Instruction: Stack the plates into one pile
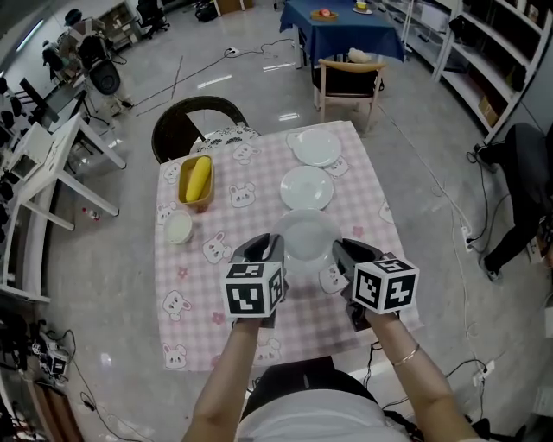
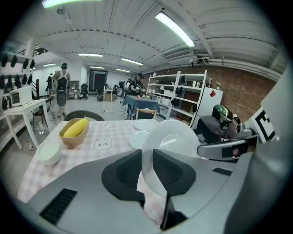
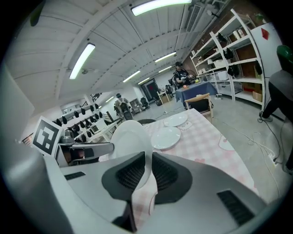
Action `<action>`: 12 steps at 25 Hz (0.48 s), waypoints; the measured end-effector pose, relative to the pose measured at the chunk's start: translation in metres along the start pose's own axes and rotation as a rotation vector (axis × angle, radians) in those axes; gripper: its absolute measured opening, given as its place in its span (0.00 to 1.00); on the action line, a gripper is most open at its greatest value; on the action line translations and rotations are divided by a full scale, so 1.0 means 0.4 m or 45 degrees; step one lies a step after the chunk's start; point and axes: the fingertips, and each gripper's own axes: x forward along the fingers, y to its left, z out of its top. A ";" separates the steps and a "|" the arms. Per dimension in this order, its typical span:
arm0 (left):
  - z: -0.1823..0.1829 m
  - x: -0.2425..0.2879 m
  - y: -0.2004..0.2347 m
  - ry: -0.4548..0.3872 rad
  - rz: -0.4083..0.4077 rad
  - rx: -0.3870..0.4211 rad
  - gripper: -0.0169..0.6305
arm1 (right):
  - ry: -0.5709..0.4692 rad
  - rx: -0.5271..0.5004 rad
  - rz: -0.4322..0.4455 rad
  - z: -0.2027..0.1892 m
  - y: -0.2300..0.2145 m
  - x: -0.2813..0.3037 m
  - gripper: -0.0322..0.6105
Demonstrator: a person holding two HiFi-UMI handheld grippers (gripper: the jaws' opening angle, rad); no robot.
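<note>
Three white plates are in view on the pink checked tablecloth point(image 1: 259, 186). The nearest plate point(image 1: 304, 233) is lifted and tilted, and both grippers hold it by opposite rims. My left gripper point(image 1: 266, 248) is shut on its left rim, my right gripper point(image 1: 346, 252) on its right rim. In the left gripper view the plate point(image 2: 171, 139) stands on edge between the jaws of the left gripper point(image 2: 147, 167). The right gripper view shows the same plate point(image 3: 130, 137) pinched by the right gripper point(image 3: 149, 169). The middle plate point(image 1: 306, 187) and the far plate point(image 1: 316, 147) lie flat beyond it.
A tan bowl with a yellow cob-like item point(image 1: 197, 181) and a small white bowl point(image 1: 179, 228) sit on the table's left side. A dark round chair point(image 1: 192, 121) stands at the far edge. Beyond it are a wooden chair point(image 1: 349, 82) and a blue-covered table point(image 1: 341, 22).
</note>
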 end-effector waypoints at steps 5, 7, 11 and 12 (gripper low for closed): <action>0.054 0.040 0.006 -0.014 -0.004 0.034 0.17 | -0.013 0.013 0.029 0.050 -0.022 0.030 0.13; 0.065 0.059 0.018 -0.012 -0.009 0.029 0.17 | -0.012 0.011 0.033 0.064 -0.026 0.048 0.13; 0.083 0.115 0.044 0.000 -0.038 0.007 0.17 | -0.011 0.043 0.031 0.089 -0.049 0.095 0.12; 0.091 0.131 0.051 0.005 -0.046 0.009 0.17 | -0.010 0.051 0.025 0.097 -0.056 0.109 0.12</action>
